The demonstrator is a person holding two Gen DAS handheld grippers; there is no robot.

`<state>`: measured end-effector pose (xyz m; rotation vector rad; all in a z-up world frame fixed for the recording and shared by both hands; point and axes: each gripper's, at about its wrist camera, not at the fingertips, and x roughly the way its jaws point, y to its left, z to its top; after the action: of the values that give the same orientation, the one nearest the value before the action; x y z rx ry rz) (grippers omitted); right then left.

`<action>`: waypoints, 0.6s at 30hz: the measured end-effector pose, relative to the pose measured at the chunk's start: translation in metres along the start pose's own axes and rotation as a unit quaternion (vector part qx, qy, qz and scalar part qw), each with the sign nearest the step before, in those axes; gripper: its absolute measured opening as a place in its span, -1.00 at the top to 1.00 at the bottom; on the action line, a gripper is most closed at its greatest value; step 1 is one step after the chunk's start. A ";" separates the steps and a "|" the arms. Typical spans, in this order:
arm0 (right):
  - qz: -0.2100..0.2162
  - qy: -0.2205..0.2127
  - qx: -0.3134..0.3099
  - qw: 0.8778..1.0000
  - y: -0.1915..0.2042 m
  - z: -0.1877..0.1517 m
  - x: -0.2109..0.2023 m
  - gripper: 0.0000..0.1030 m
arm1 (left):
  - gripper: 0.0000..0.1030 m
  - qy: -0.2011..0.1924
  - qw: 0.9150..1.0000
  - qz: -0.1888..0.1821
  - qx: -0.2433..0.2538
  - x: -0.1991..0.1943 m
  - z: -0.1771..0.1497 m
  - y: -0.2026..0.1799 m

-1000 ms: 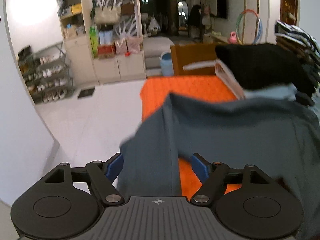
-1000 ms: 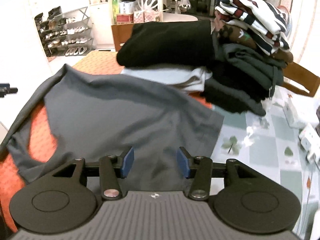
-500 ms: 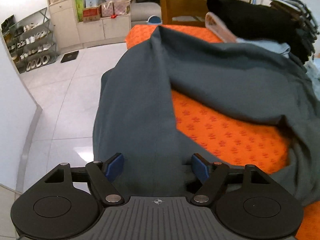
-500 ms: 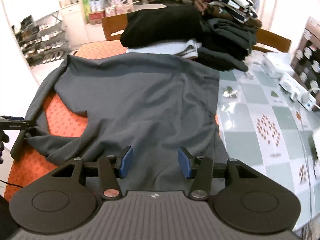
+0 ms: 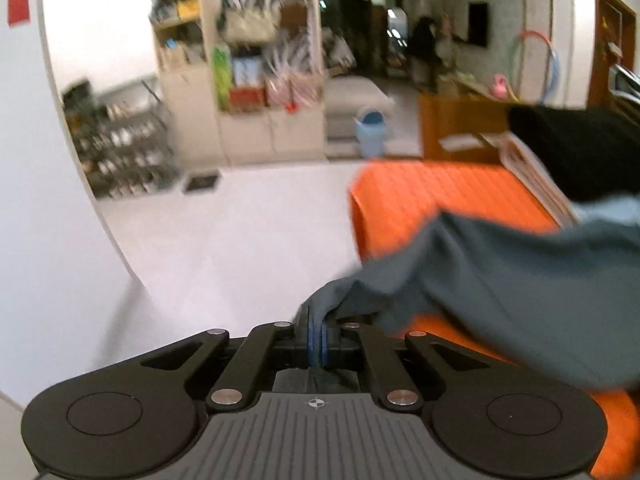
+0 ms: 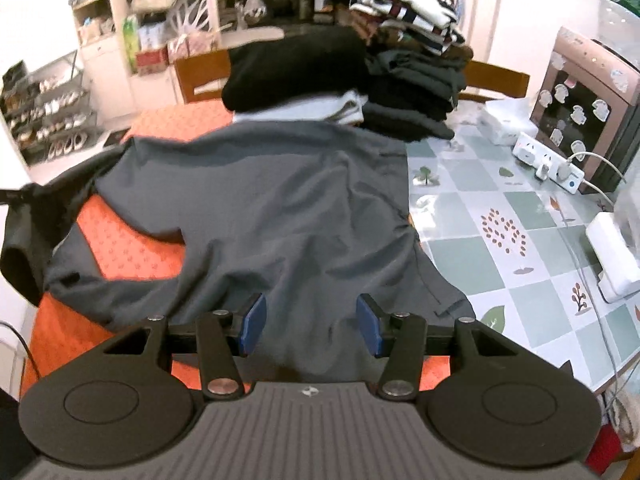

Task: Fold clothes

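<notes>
Your left tool (image 5: 316,330) is pinching the soft grey shirt (image 6: 280,208); your right tool (image 6: 310,324) is hanging open above it, holding nothing.

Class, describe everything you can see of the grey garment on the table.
The grey garment is a dark slate, thin, matte woven-looking piece, spread crumpled over the orange mat, its right edge reaching the checked tablecloth. Its far edge meets the stack of folded clothes. The left gripper, whose jaws have just been closing, is shut on a bunched end of it. The right gripper hangs open over the near hem.
</notes>
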<state>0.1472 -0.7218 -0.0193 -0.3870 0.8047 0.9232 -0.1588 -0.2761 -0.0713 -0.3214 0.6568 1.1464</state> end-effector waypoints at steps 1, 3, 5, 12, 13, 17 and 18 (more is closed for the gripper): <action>-0.002 -0.008 0.005 1.000 0.003 0.002 -0.001 -0.09 | 0.88 -0.010 1.000 0.010 0.001 0.006 0.012 0.006; -0.004 -0.018 0.010 1.000 0.009 0.007 0.000 -0.09 | 0.88 -0.024 0.999 0.026 -0.001 0.018 0.034 0.015; -0.003 -0.028 0.015 0.999 0.016 0.012 0.003 -0.09 | 0.87 -0.032 0.998 0.046 0.000 0.033 0.055 0.021; 0.024 -0.032 0.007 0.999 0.042 0.026 0.025 -0.09 | -0.32 -0.053 0.997 0.056 -0.005 0.055 0.090 0.029; 0.030 -0.030 0.002 0.999 0.045 0.027 0.029 -0.09 | -0.45 -0.064 0.997 0.053 0.002 0.051 0.089 0.027; 0.055 -0.018 -0.020 0.998 0.058 0.030 0.041 -0.09 | -0.51 -0.071 0.997 0.015 0.033 0.037 0.074 0.016; 0.064 -0.015 -0.028 0.997 0.061 0.030 0.044 -0.09 | -0.51 -0.071 0.997 0.007 0.041 0.032 0.068 0.012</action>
<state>0.1255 -0.6447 -0.0308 -0.3724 0.7848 1.0711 -0.1404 -0.2101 -0.0377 -0.1643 0.5796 1.1402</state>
